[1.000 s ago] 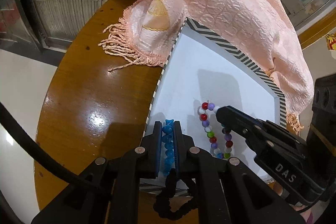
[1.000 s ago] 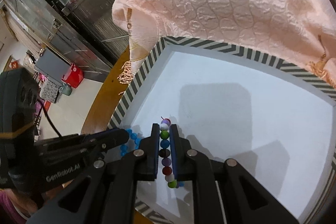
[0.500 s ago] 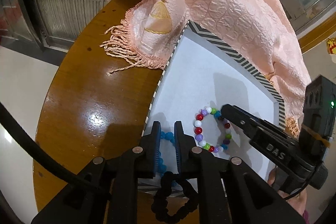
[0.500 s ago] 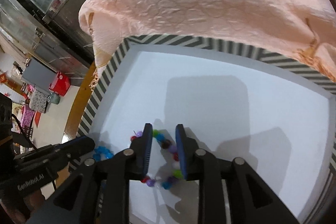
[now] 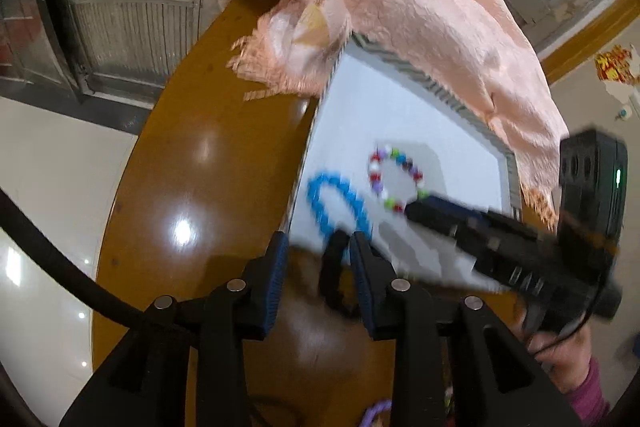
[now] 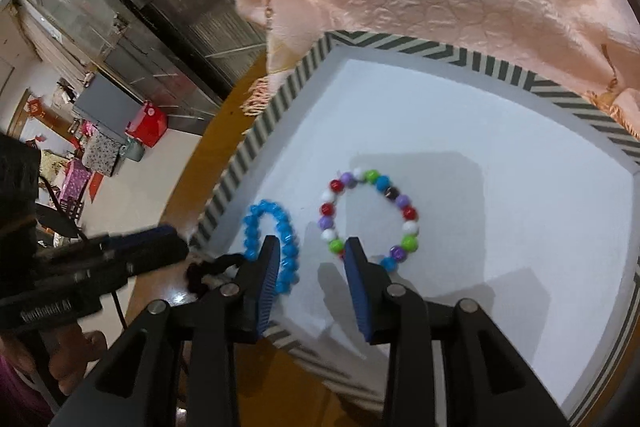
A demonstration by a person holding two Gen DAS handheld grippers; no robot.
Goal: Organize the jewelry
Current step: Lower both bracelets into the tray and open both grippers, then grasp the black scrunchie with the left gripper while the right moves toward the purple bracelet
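A blue bead bracelet (image 6: 276, 239) and a multicolour bead bracelet (image 6: 370, 217) lie side by side on the white floor of a striped-rim tray (image 6: 400, 45). Both also show in the left wrist view, blue (image 5: 336, 205) and multicolour (image 5: 396, 179). My left gripper (image 5: 318, 263) is open and empty, pulled back over the table at the tray's near edge. My right gripper (image 6: 312, 263) is open and empty, just behind the bracelets. A black bracelet (image 5: 334, 279) lies on the table beside the tray, between the left fingers.
A peach fringed cloth (image 5: 400, 27) is draped over the tray's far edge and the round wooden table (image 5: 192, 179). The table edge drops to a pale floor at the left. A purple item (image 5: 376, 411) shows at the bottom, below the left gripper.
Both grippers opened and let go of their bracelets, blue from the left and multicolour from the right, then drew back. Both bracelets now lie flat in the tray.
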